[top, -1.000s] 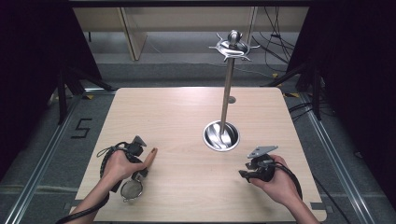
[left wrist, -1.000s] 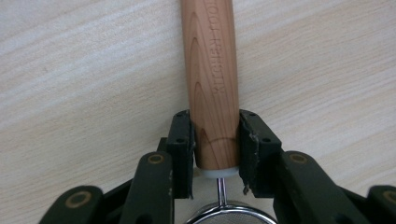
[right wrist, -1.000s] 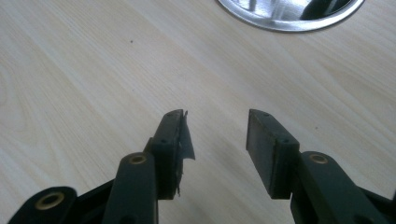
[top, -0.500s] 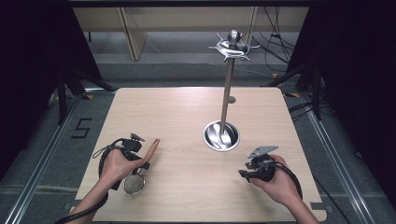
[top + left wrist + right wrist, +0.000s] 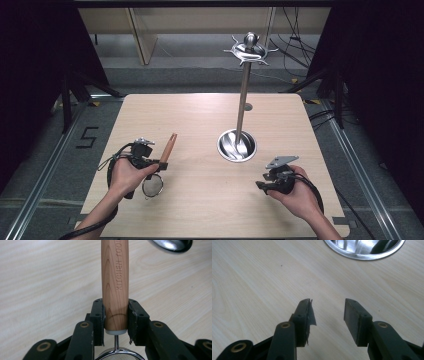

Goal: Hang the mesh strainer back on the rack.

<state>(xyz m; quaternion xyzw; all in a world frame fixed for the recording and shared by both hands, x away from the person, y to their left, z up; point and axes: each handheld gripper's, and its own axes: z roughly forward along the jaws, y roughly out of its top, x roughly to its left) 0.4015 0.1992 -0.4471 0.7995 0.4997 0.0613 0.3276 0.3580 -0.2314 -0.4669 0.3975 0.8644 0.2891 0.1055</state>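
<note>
**Strainer held by its wooden handle at the near left of the table**

The left gripper (image 5: 151,161) is clamped on the strainer (image 5: 159,167), its two black pads pressed against either side of the wooden handle (image 5: 115,285) close to the end where the wood meets a white collar and a thin metal stem. In the left gripper view the handle runs straight up from between the jaws (the words "KITCHEN TOOL" are burnt into its side), and the rim of the mesh bowl (image 5: 120,353) shows at the bottom, just below the grip. From the high view the handle points away from the person and slightly toward the metal stand (image 5: 238,145), while the mesh bowl (image 5: 152,186) lies nearest the person, beside the left hand (image 5: 127,175).

The stand, a round steel base with a tall pole topped by hooks, is the landmark: the strainer sits well to its left and a little nearer the person. The right gripper (image 5: 266,181) rests to the stand's right and nearer the person, close to the base. Its jaws stand apart with nothing between them, bare table (image 5: 262,277) beneath, and the base's rim (image 5: 362,253) lies just ahead.
</note>
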